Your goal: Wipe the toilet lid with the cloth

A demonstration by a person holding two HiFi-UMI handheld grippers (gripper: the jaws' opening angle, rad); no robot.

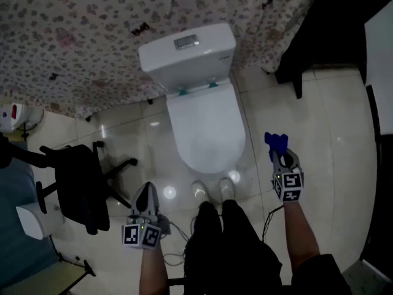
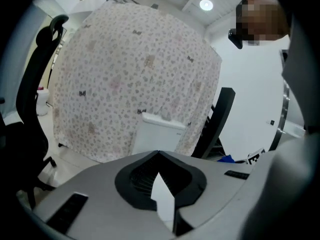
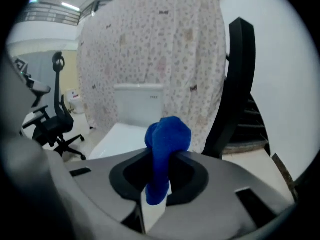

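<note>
The white toilet stands against a flowered curtain, its lid (image 1: 206, 128) down and its tank (image 1: 187, 54) behind. My right gripper (image 1: 280, 150) hangs to the right of the bowl, shut on a blue cloth (image 1: 276, 142); in the right gripper view the cloth (image 3: 165, 149) bunches up between the jaws, with the lid (image 3: 125, 136) ahead and to the left. My left gripper (image 1: 146, 196) is low on the left of the bowl, shut with nothing in it. Its tips (image 2: 159, 153) meet in the left gripper view, and the tank (image 2: 157, 134) shows beyond.
A black office chair (image 1: 80, 180) stands left of the toilet. A flowered curtain (image 1: 92, 35) hangs behind the tank. A dark frame (image 1: 307, 35) leans at the right. The person's white shoes (image 1: 212, 189) are just in front of the bowl on the tiled floor.
</note>
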